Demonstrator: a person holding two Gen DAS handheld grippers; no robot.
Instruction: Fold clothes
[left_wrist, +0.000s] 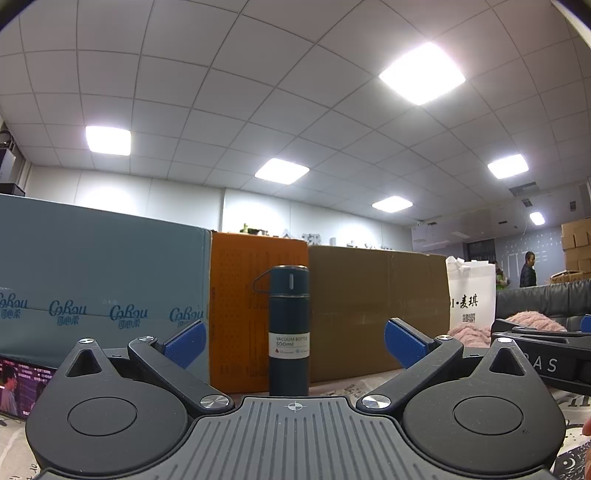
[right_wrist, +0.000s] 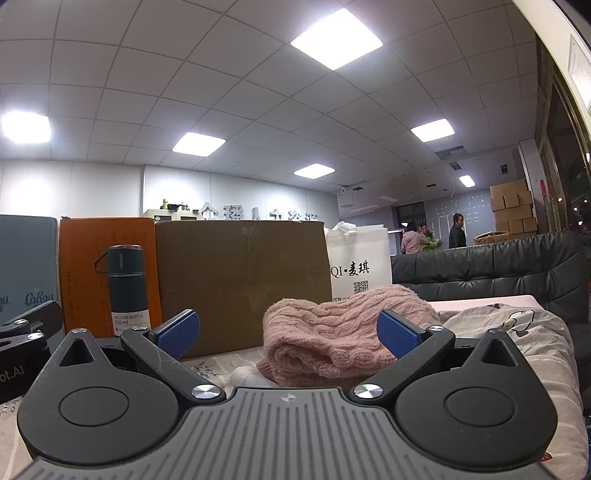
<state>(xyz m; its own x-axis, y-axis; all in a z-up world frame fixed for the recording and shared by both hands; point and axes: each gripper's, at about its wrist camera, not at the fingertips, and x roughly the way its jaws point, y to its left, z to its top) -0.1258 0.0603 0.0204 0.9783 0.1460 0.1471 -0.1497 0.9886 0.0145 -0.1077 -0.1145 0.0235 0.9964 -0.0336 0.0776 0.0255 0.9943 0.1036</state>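
Two blue pads (left_wrist: 184, 343) of the left gripper (left_wrist: 294, 345) spread wide and level, clutching nothing, aimed at one dark vacuum bottle (left_wrist: 289, 328) standing upright before three boxes: one grey-blue box (left_wrist: 99, 280), one orange box (left_wrist: 240, 310), one brown box (left_wrist: 376, 310). Off right, a glimpse of one pink knitted sweater (left_wrist: 476, 334) beside one white bag (left_wrist: 472, 295).

From the right wrist: right gripper (right_wrist: 287, 332) likewise splayed apart, empty, held low and level, pointed at the sweater (right_wrist: 332, 336) lying crumpled just ahead on a patterned cloth (right_wrist: 535, 332). One bottle (right_wrist: 127, 288) at left, one dark sofa (right_wrist: 498, 269) behind.
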